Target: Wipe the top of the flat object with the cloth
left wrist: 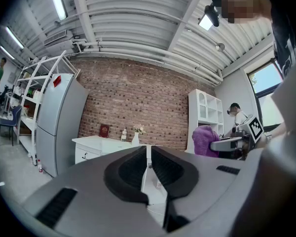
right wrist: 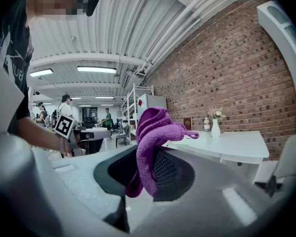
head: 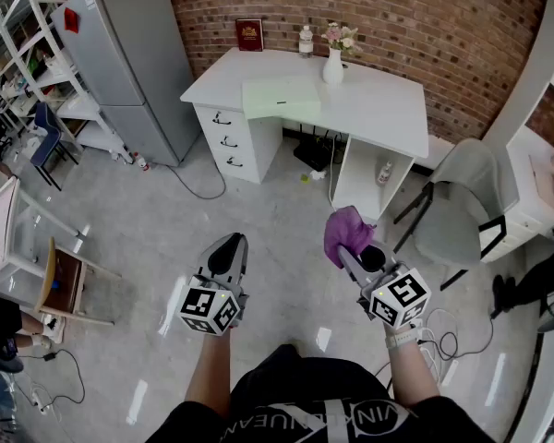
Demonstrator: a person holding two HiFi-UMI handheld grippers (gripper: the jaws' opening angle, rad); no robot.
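Note:
A purple cloth (head: 347,234) is pinched in my right gripper (head: 353,257), which is shut on it and held in the air over the floor; the cloth (right wrist: 153,142) bunches up between the jaws in the right gripper view. My left gripper (head: 228,250) is shut with nothing in it, its jaws nearly touching (left wrist: 148,169). Ahead stands a white desk (head: 379,109) against the brick wall, with a flat pale green object (head: 282,97) lying on its left part. Both grippers are well short of the desk.
On the desk stand a white vase with flowers (head: 333,61), a bottle (head: 306,41) and a red book (head: 249,34). A grey fridge (head: 129,63) is at the left, a grey chair (head: 457,210) at the right. A small stool (head: 60,284) and cables lie on the floor.

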